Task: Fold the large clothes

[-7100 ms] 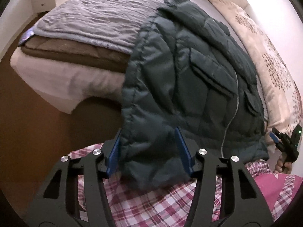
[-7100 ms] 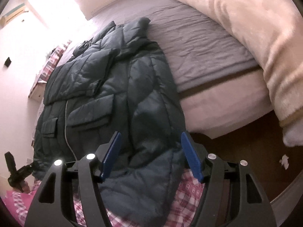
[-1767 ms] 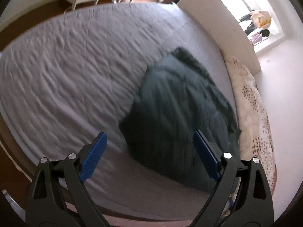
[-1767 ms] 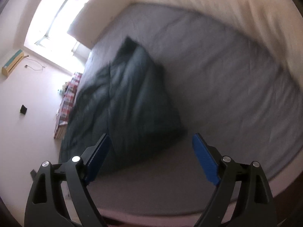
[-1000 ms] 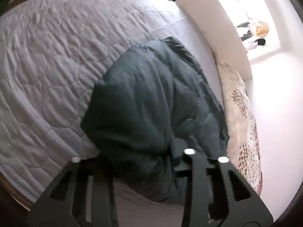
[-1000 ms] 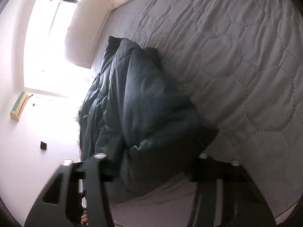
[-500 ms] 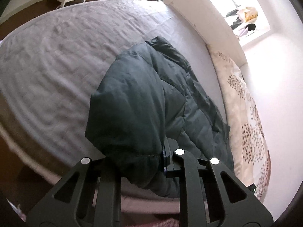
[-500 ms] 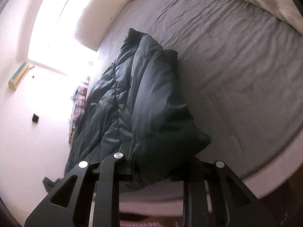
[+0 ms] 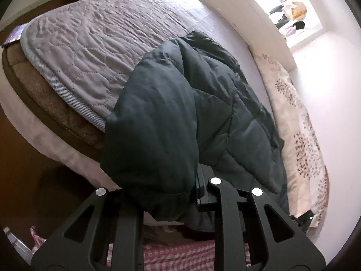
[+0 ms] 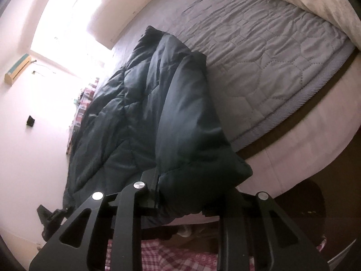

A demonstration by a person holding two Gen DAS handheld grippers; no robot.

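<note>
Bed point(image 9: 90, 45) fills both views, grey quilted cover wrinkled, and your dark green jacket point(image 9: 162, 117) lies along it with its near end hanging off the edge toward you. Your left gripper point(image 9: 162, 194) is clamped on that near end; fabric swallows the fingers, one blue pad just peeking out. Your right gripper point(image 10: 187, 194) bites the other near corner, jaws buried in padding too. Risk now, as I judge it: the coat is puffy and slick, so a thick bunched mouthful could squirt out of either grip if you pull hard or unevenly, and one corner dropping would skew the fold. Its weight over the edge could also drag it floorward. Look at it: doubled over itself, quilted lining showing, top layer smooth, seams diagonal, bulky rather than flat.
</note>
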